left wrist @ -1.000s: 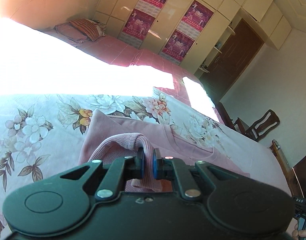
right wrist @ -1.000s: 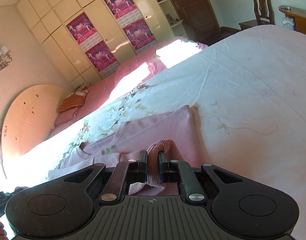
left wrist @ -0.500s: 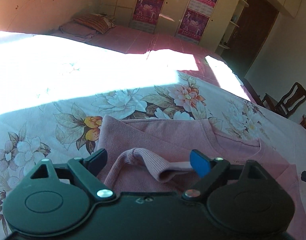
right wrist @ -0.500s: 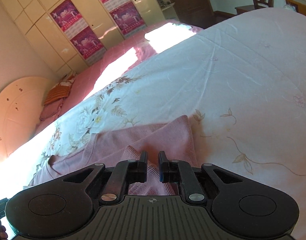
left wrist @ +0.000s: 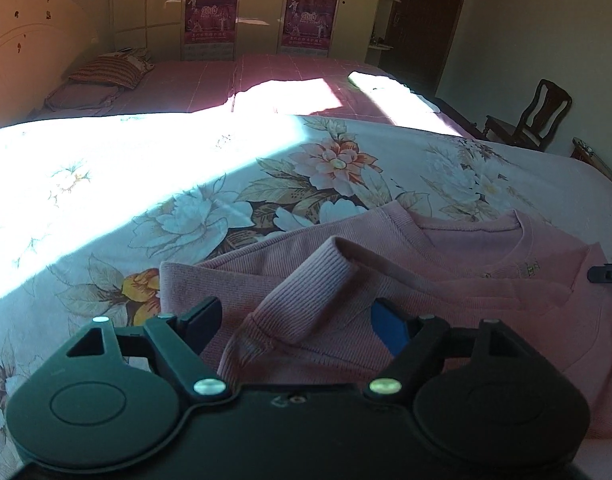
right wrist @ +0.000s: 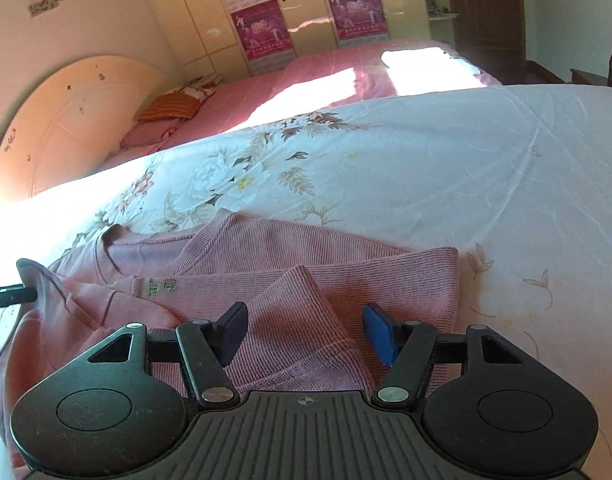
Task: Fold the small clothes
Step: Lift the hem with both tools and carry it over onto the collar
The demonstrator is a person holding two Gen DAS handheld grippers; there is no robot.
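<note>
Your left gripper [left wrist: 296,322] stands wide open with nothing between its fingers; the black pad sits to one side and the blue pad [left wrist: 389,326] to the other, and the ribbed cuff of the left sleeve [left wrist: 306,288] lies loose on the cloth in the gap. Your right gripper [right wrist: 304,330] is spread just as wide and holds nothing either; the right sleeve [right wrist: 302,320] lies flat beneath it, its end pointing away from you.

The pink sweater [left wrist: 465,280] lies spread on the floral bedspread [left wrist: 226,200], front up, with its round neckline [left wrist: 521,236] toward the far side of the bed and a small yellow-green label [right wrist: 162,288] just below the collar. Both sleeves are laid inward across the chest. In the right wrist view the sweater's side edge [right wrist: 453,280] runs straight, with bare bedspread [right wrist: 425,168] beside it. The tip of your other tool shows as a dark bar at the frame edge in each view, touching or just beside the sweater's shoulder; you cannot tell which from here.

A strong band of sunlight washes out the bedspread toward the headboard [right wrist: 66,120]. A second bed in pink sheets [left wrist: 210,84] stands beyond, carrying a striped pillow [left wrist: 110,70]. Behind it is a cream wardrobe [right wrist: 306,8] with magenta posters [right wrist: 262,24] on its doors, and a wooden chair [left wrist: 537,116] stands by the wall. No container is in sight.
</note>
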